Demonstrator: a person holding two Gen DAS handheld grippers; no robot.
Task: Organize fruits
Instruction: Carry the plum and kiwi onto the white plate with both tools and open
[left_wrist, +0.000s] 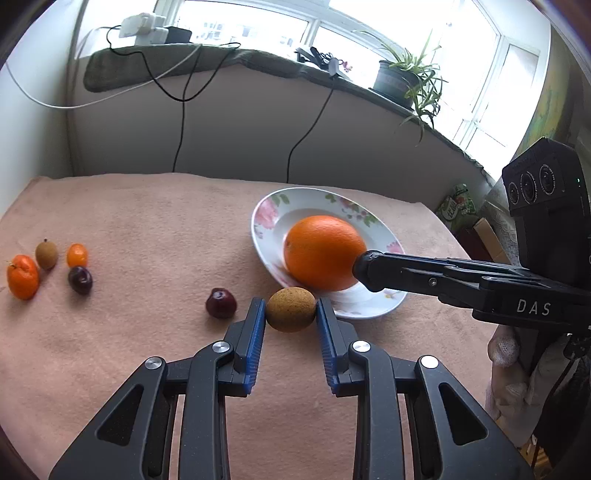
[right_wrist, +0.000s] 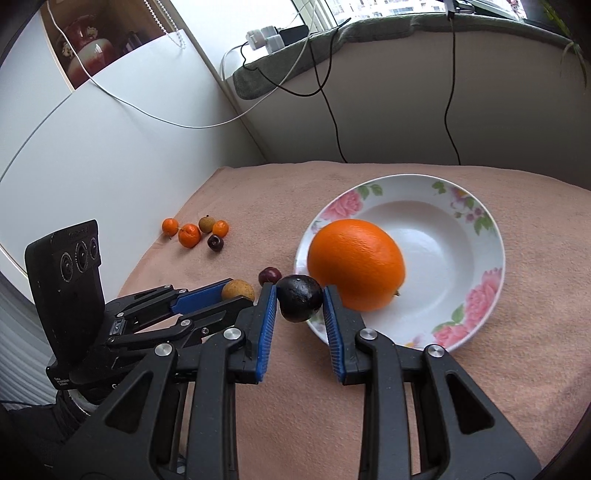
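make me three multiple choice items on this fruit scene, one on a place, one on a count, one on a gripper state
1. Where is the big round orange?
A. in the flowered white plate
B. on the pink cloth by the wall
C. on the windowsill

2. How many small fruits sit in the far cluster, seen from the right wrist?
A. two
B. five
C. eight

3. What sits between the fingers of the right gripper?
A. nothing
B. a dark purple plum
C. a green leaf

Key:
1 A, the orange rests inside the plate's bowl.
2 B, three orange ones, a tan one and a dark cherry show there.
3 B, the plum fills the gap between both blue pads at the plate's near rim.
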